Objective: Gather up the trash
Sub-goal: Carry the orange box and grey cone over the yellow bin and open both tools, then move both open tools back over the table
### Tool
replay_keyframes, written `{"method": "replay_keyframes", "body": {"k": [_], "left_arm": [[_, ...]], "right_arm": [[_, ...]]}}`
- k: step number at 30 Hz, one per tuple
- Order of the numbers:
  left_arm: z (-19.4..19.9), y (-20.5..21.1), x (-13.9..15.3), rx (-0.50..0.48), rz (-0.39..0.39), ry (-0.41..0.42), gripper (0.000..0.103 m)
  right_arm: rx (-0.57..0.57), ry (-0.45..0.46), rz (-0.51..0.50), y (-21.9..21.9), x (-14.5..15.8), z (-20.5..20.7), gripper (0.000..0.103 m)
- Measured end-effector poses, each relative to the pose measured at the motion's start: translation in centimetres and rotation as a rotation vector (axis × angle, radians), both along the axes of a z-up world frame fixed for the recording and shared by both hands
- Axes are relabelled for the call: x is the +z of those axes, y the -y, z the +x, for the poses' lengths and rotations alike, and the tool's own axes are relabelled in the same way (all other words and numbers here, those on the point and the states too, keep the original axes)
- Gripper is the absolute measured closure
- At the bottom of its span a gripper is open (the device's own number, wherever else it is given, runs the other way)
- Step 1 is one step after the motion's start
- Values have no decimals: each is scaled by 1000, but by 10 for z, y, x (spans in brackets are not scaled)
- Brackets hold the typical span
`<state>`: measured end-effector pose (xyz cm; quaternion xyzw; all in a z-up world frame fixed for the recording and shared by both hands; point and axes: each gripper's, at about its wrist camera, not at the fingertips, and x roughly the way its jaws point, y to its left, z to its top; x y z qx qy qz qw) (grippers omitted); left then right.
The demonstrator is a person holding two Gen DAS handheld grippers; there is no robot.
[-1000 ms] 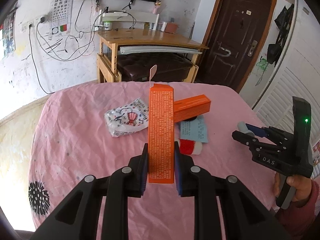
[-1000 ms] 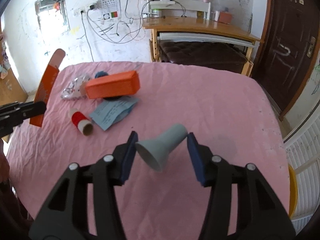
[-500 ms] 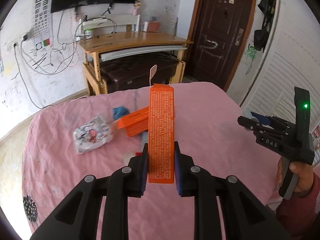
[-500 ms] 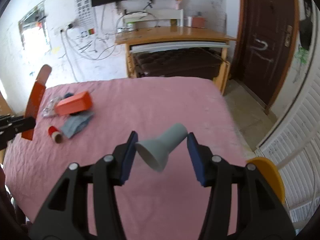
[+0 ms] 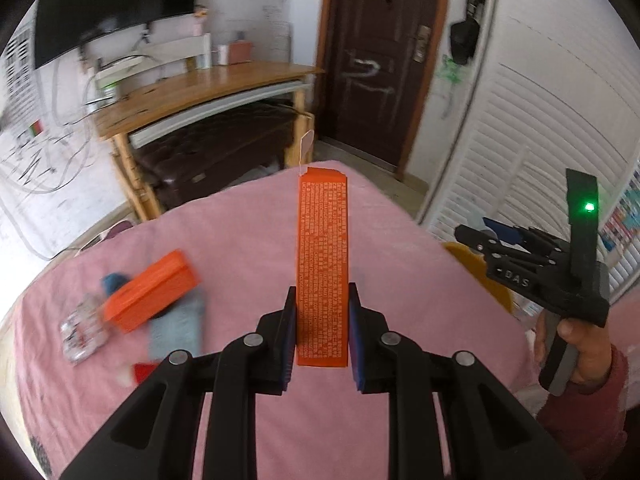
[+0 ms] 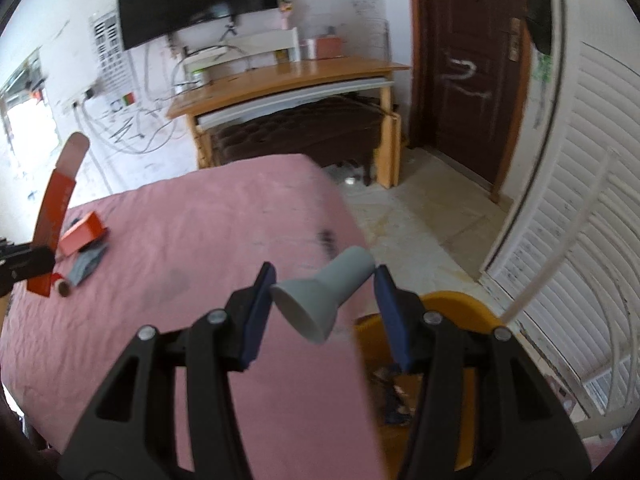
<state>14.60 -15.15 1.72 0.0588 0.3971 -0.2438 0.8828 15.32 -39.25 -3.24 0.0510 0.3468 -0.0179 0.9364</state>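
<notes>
Since a second ago we have swung both grippers away from the litter toward the table's right edge, so that a yellow bin [image 6: 460, 304] on the floor beside the table now shows under the right gripper [image 6: 324, 304]. That gripper is clamped across a grey funnel-shaped piece [image 6: 320, 300], held over the table's edge and the bin's near rim. Our left gripper [image 5: 322, 328] is closed on a flattened orange carton [image 5: 323, 264], held upright above the pink tablecloth [image 5: 240, 240], short of the bin. We judge the task partly done: two pieces are lifted, neither dropped yet. Dark scraps [image 6: 394, 396] already lie in the bin, though we cannot tell what they are. Left behind at the far left of the table are an orange box [image 5: 152, 290] lying on a pale blue paper [image 5: 176, 332], a printed wrapper [image 5: 82, 332], a small blue object [image 5: 114, 282] and a red roll [image 6: 60, 284].
</notes>
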Motion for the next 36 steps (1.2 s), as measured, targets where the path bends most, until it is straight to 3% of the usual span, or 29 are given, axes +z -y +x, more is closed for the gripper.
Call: {"method": "replay_keyframes", "body": {"k": [12,21,24,30,33,34,36], "left_arm": [[-6,129,-3,-187,35,-62,85],[2,202,-28,-234,91,-121,85],[6,221,-37,-239,101,-140,85],[13,239,-50,-241,82,-186,84],[12,244,-53,-243,83,-189,73],[11,243,-52,-244,79,-185,63],[10,239,-50,-245,74,-180,59]], "right_arm": [[-172,-29,88,100,-38,-23,54],[-185,-103,176,133,-82,-20,54],[-196,-95,199,143,-84,-25,46],[-254,-62,228,163,-79,-38,45],[-270,-47,239,169,-75,-43,45],[-272,-44,239,169,-75,-44,45],[-269,-40,241,168,-73,-45,45]]}}
